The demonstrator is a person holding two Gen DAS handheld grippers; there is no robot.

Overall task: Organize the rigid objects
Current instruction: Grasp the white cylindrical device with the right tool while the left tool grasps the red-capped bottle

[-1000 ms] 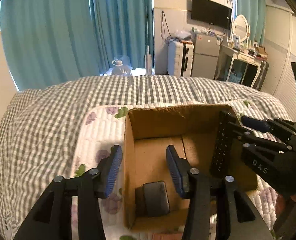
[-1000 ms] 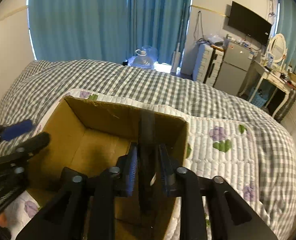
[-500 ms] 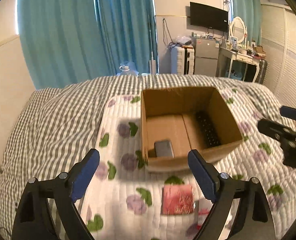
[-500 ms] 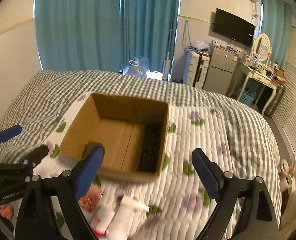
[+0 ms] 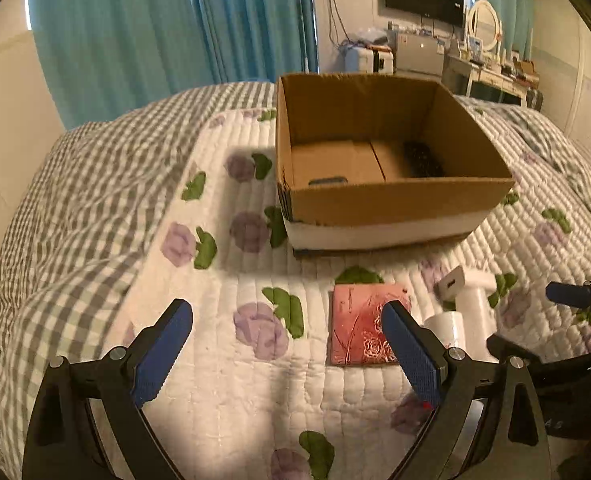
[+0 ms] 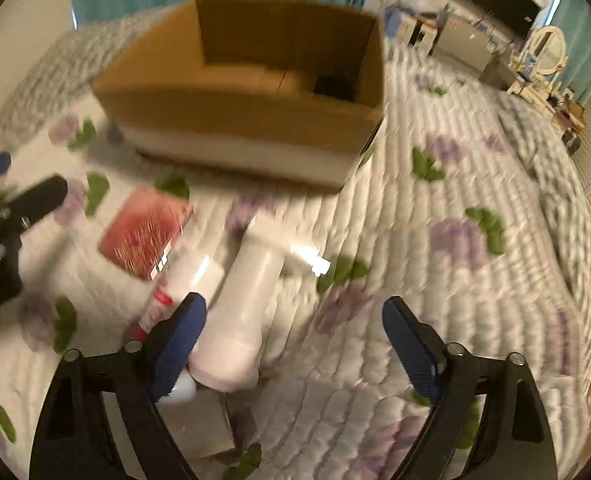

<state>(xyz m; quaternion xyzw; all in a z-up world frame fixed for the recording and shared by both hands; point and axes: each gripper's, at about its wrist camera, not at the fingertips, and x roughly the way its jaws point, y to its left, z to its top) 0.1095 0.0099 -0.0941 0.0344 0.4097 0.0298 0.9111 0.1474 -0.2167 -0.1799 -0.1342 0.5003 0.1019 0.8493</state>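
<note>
Both grippers—left [image 5: 287,344], right [image 6: 293,338]—released above bed; white bottle [image 6: 241,312] looks light, slippery—grip its body.

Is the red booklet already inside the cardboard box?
No, the red booklet lies flat on the quilt in front of the cardboard box, apart from it.

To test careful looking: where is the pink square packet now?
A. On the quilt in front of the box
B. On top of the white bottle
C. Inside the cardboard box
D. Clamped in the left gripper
A: the pink packet lies flat on the quilt, outside the cardboard box.
</note>
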